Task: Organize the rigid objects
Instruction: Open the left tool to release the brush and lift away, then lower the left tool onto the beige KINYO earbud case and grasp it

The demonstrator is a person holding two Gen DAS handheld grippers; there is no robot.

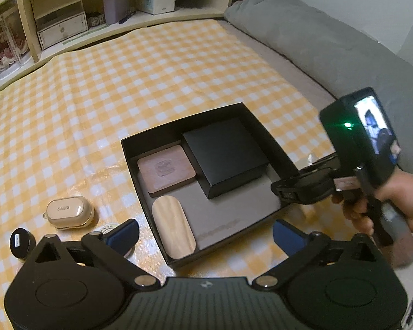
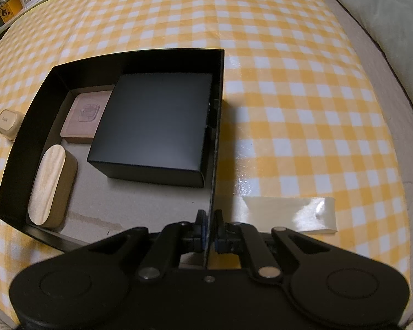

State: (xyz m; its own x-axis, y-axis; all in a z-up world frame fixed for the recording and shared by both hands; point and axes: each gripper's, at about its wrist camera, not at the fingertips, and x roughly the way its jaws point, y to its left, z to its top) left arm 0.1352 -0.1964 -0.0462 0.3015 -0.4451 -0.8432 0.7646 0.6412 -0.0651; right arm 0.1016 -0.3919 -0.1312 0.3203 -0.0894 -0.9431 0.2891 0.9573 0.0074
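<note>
Pinching the right-hand wall of the black tray (image 2: 219,126), your right gripper (image 2: 209,227) was clamped on that thin edge, likely to steady it while you loaded. Your left gripper (image 1: 205,235) hung above the near edge with jaws spread wide and nothing between them. Three items lay inside: one black box (image 1: 224,155), one square wooden case (image 1: 166,169), one oval wooden case (image 1: 173,227). Outside waited one beige case (image 1: 68,212) and one black jar (image 1: 20,243).
</note>
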